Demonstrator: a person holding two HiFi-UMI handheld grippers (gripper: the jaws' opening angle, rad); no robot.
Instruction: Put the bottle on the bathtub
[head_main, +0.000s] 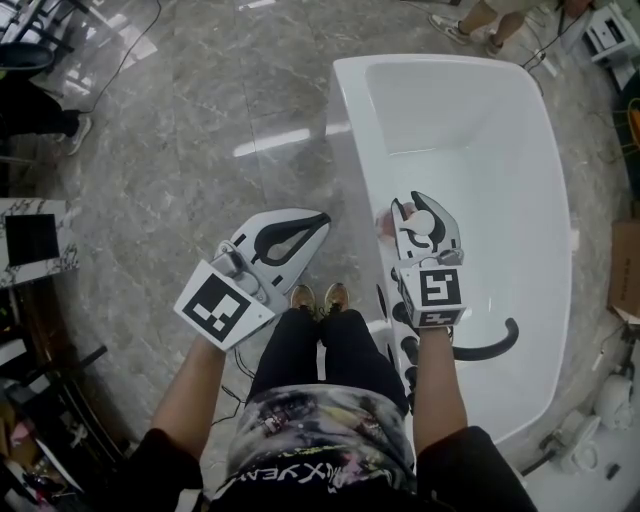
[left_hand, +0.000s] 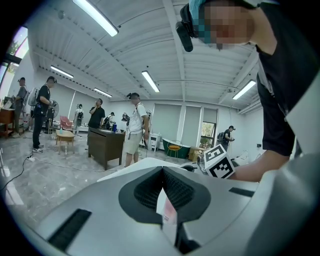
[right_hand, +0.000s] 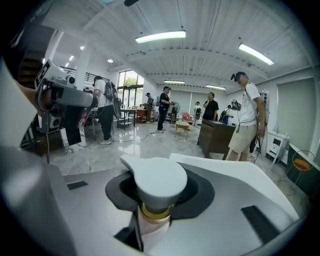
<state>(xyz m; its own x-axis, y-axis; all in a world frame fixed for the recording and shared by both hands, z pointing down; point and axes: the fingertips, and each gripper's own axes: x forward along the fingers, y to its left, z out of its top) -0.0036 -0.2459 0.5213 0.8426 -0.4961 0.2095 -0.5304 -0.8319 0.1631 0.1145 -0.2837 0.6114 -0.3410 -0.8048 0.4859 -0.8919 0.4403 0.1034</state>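
White pump-cap bottle w/ gold collar (right_hand: 158, 186) sits at centre-right of the head view (head_main: 422, 220), clamped in the right gripper (head_main: 425, 206). In the right gripper view the jaws close on its neck just under the cap, the cap filling the lower centre of the frame, and the right gripper (right_hand: 150, 165) points toward the room. The bottle is held up over the near left rim of the white oval bathtub (head_main: 350, 150), inside edge, not resting on it. The tub takes up the right half of the head view, w/ a black curved piece (head_main: 492, 346) low in the basin, lower right. The right marker cube (head_main: 437, 290) is just below the bottle. The left gripper (head_main: 322, 218) is left of centre, over the grey marble floor (head_main: 200, 120), well apart from the tub rim. Its jaws are together in the left gripper view (left_hand: 162, 168), w/ a thin white-and-pink paper slip (left_hand: 167, 210) pinched at the seam, bottom centre. The left marker cube (head_main: 222, 305) is lower left. The person's brown shoes (head_main: 318, 297) show between the two grippers.
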